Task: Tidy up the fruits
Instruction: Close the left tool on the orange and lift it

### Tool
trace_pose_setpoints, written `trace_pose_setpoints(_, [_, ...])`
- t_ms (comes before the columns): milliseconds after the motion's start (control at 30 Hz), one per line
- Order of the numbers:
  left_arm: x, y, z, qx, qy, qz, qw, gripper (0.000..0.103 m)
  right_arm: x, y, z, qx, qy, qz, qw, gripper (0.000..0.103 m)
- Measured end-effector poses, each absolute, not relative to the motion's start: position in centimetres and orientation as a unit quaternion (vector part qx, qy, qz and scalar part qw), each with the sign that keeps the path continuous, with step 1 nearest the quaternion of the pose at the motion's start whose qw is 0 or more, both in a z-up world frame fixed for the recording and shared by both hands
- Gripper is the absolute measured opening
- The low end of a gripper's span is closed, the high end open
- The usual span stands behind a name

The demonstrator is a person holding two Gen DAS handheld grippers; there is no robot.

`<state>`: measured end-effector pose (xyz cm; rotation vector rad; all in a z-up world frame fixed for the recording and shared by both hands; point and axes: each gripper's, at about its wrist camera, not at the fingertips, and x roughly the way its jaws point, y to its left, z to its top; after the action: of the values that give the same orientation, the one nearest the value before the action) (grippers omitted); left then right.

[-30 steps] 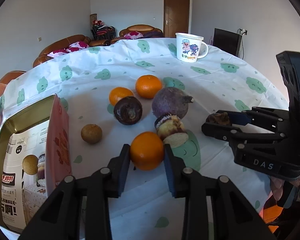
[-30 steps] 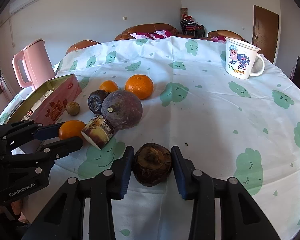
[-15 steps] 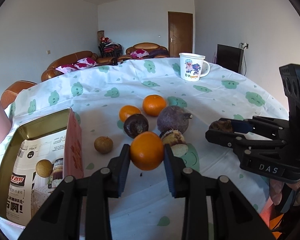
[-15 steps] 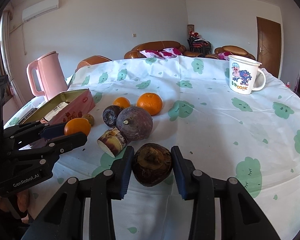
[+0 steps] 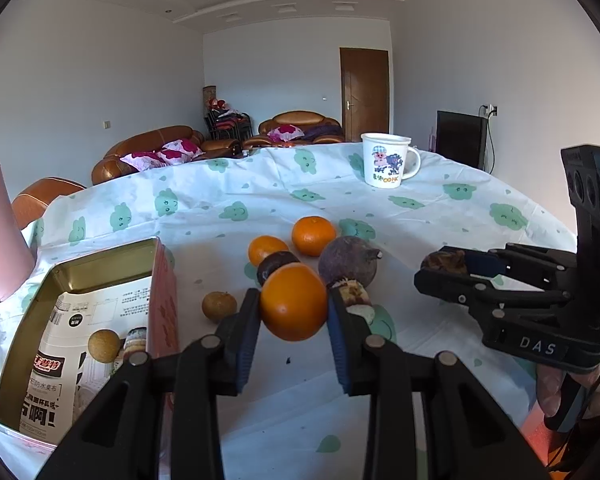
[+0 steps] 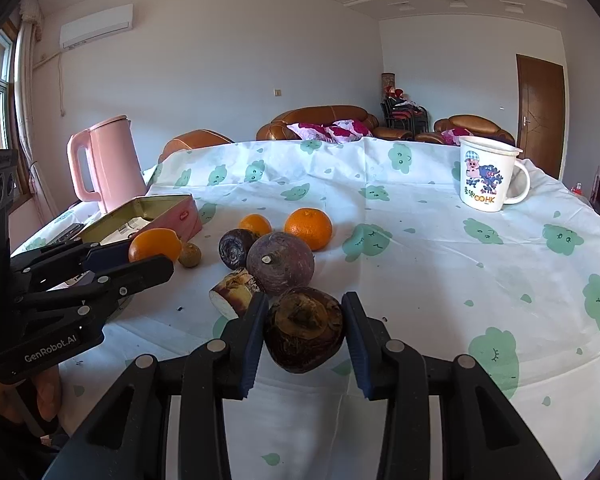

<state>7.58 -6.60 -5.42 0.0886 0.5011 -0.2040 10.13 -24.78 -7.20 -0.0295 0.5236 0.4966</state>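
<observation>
1. A big table (image 5: 480, 208) with a white cloth and green cloud faces stands in a room with brown sofas (image 6: 320, 118) at the far side.
2. At the far left is a pink kettle (image 6: 108, 160).
3. Near it is an open pink tin box (image 5: 28, 320) with a small round brown fruit (image 5: 104, 345) inside.
4. The left gripper (image 5: 293, 320) has its jaws clamped on an orange (image 5: 293, 301), held up off the cloth, just right of the box.
5. In the middle lie two more oranges (image 5: 313, 235), a dark round fruit (image 6: 236, 248), a big purple root (image 6: 280, 263), and a cut brown piece (image 6: 234, 292).
6. The right gripper (image 6: 303, 332) has its jaws clamped on a dark brown root (image 6: 303, 330).
7. Far right stands a white mug (image 6: 486, 176).
</observation>
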Motion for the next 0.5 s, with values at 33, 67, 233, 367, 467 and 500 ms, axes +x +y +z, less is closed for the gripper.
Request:
trace_pose_setpoints(33, [7.5,-6.6,-5.4,0.043,0.245,-0.1,0.963,0.034,10.0,-24.8,-7.2,-0.014,0.253,0.243,0.936,0.04])
trace_pose_setpoints(67, [7.4,-6.5,-5.3,0.043,0.242,-0.1,0.964,0.034,9.9,-24.8,-7.2,-0.014,0.251,0.244,0.937,0.04])
trace_pose_setpoints(233, [6.8,-6.5,-5.1,0.045,0.226,-0.099,0.968,0.034,9.8,-24.9,-7.1,-0.013,0.243,0.244,0.939,0.04])
trace_pose_setpoints(367, [6.5,-6.6,-5.0,0.047,0.217,-0.099,0.97,0.034,9.5,-24.9,-7.1,-0.014,0.235,0.245,0.94,0.04])
trace_pose_setpoints(467, [6.3,-6.6,-4.9,0.047,0.212,-0.097,0.971,0.034,9.4,-24.9,-7.0,-0.015,0.229,0.246,0.942,0.04])
trace_pose_setpoints(500, [6.3,-6.6,-4.9,0.046,0.21,-0.097,0.972,0.034,9.2,-24.9,-7.0,-0.015,0.226,0.246,0.942,0.04])
